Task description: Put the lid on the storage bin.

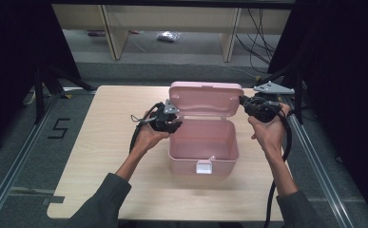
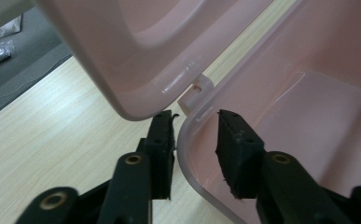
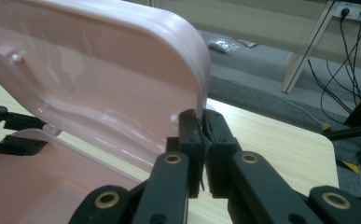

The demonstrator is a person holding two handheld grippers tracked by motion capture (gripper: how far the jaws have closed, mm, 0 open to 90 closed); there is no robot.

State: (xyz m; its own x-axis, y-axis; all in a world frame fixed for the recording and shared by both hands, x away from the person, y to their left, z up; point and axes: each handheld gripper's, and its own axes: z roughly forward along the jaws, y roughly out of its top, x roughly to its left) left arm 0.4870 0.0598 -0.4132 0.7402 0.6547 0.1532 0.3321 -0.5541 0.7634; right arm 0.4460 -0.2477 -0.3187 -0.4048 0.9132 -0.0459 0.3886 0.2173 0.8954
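A pink plastic box [image 1: 186,164] stands mid-table with its lid [image 1: 205,97] raised upright at the back. My left gripper [image 1: 174,124] is at the box's left wall near the hinge. In the left gripper view its jaws [image 2: 194,119] straddle the rim of that wall [image 2: 187,154], one outside and one inside, with a gap, so it is open. My right gripper [image 1: 242,100] is at the lid's right edge. In the right gripper view its jaws [image 3: 200,116] are pinched on the lid [image 3: 99,70] at that edge. The box interior looks bare.
A white latch [image 1: 204,167] sits on the box's front wall. The light wooden table [image 1: 105,156] has bare room left and front of the box. Beyond its far edge are shelf legs [image 1: 112,33], floor cables [image 1: 260,42] and black stands on both sides.
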